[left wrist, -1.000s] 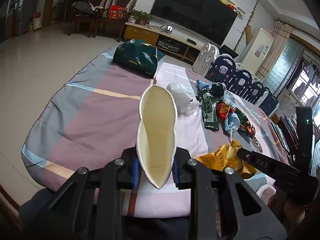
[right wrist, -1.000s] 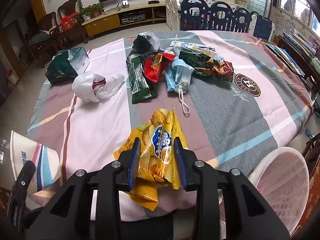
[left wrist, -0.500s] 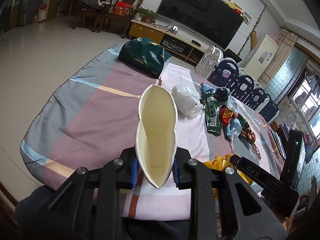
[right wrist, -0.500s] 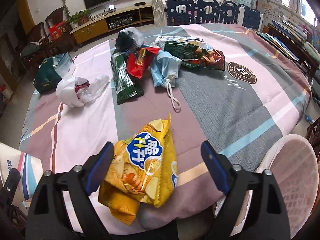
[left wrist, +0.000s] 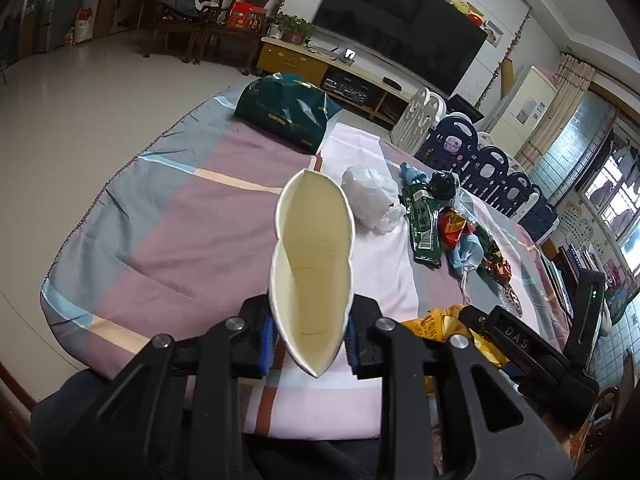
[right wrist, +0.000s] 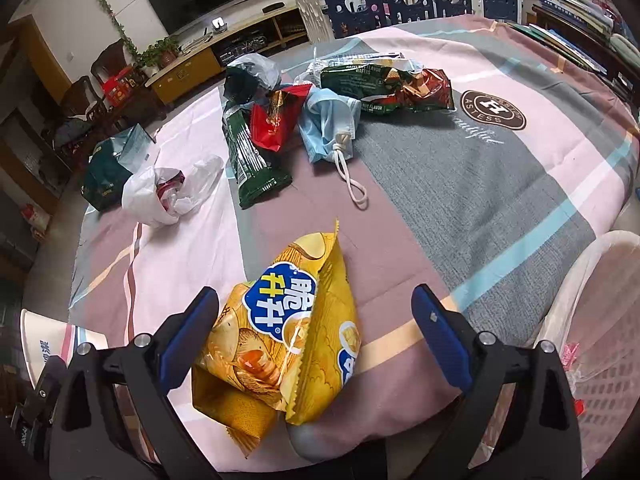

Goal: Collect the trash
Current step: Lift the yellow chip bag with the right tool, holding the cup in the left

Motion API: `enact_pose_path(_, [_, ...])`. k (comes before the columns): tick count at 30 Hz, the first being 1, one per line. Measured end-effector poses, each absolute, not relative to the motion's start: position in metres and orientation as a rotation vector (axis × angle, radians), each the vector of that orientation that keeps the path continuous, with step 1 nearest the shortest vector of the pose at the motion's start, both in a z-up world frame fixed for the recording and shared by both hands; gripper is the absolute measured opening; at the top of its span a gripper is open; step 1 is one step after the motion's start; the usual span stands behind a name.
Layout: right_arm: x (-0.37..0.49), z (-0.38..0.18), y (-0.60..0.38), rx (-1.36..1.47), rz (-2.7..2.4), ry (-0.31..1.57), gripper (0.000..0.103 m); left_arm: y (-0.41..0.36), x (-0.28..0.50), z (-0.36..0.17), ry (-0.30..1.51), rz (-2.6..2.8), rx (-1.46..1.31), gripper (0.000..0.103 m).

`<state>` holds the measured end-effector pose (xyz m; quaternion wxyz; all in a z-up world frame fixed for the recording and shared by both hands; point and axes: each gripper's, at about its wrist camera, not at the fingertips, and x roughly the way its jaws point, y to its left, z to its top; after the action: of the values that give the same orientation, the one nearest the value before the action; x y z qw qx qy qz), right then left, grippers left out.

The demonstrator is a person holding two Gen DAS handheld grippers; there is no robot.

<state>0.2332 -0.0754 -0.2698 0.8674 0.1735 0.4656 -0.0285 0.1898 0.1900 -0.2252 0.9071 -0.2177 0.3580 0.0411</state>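
Observation:
My left gripper (left wrist: 308,338) is shut on a squashed white paper cup (left wrist: 312,264), held upright above the near table edge; the cup also shows in the right wrist view (right wrist: 48,340). My right gripper (right wrist: 316,336) is open wide, its blue pads either side of a yellow chip bag (right wrist: 280,344) lying at the near table edge. The chip bag also shows in the left wrist view (left wrist: 436,320). Further back lie a white plastic bag (right wrist: 168,192), a green wrapper (right wrist: 252,160), a red wrapper (right wrist: 272,120), a blue face mask (right wrist: 328,132) and another green wrapper (right wrist: 384,88).
The table (right wrist: 500,184) wears a pink, grey and mauve striped cloth. A dark green bag (left wrist: 284,112) lies at its far left. A pale plastic basket (right wrist: 592,328) stands at the right beside the table. Chairs and a TV cabinet stand behind.
My right gripper has opened and let go of the yellow chip bag, which now lies on the table between the fingers. The left gripper still holds the cup, slightly raised.

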Motion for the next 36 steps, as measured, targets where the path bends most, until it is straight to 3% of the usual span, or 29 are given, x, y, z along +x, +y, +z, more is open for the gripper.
enact_pose_path(26, [0.24, -0.279, -0.052, 0.262, 0.003, 1.02, 0.093, 0.19, 0.193, -0.233, 0.794, 0.076, -0.449, 0.027])
enact_pose_path(31, [0.24, -0.275, -0.042, 0.199, 0.02, 1.006, 0.062, 0.191, 0.193, -0.234, 0.799, 0.078, -0.454, 0.027])
enact_pose_path(33, [0.24, -0.274, -0.035, 0.15, 0.035, 1.0, 0.041, 0.191, 0.193, -0.234, 0.801, 0.079, -0.452, 0.027])
enact_pose_path(36, [0.244, -0.271, -0.028, 0.124, 0.054, 0.985, 0.032, 0.191, 0.193, -0.234, 0.801, 0.079, -0.452, 0.027])
